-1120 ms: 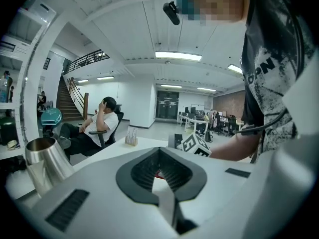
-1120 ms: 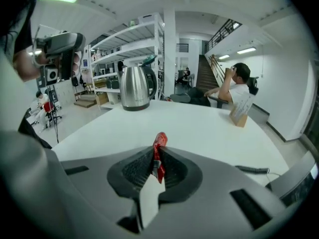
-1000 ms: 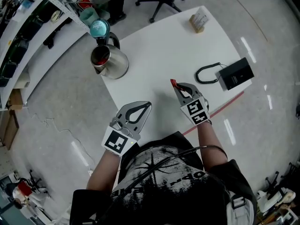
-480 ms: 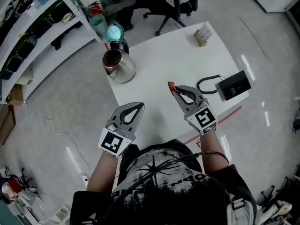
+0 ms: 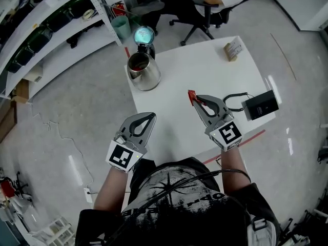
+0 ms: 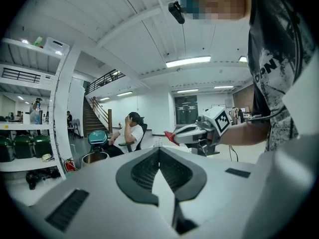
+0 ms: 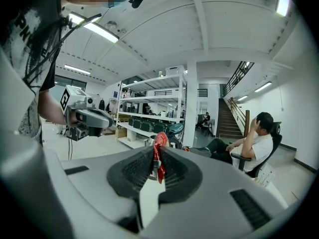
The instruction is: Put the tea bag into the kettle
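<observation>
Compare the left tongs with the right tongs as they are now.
The right tongs pinch a red tea bag; the left tongs are closed on nothing. The right tongs are out over the white table; the left tongs sit by its near edge. Both are shut, and neither is at the kettle yet.

Tea bag [image 7: 160,142] partly hidden between right gripper [image 5: 194,98] jaws; kettle [image 5: 144,72] contents indiscernible.
</observation>
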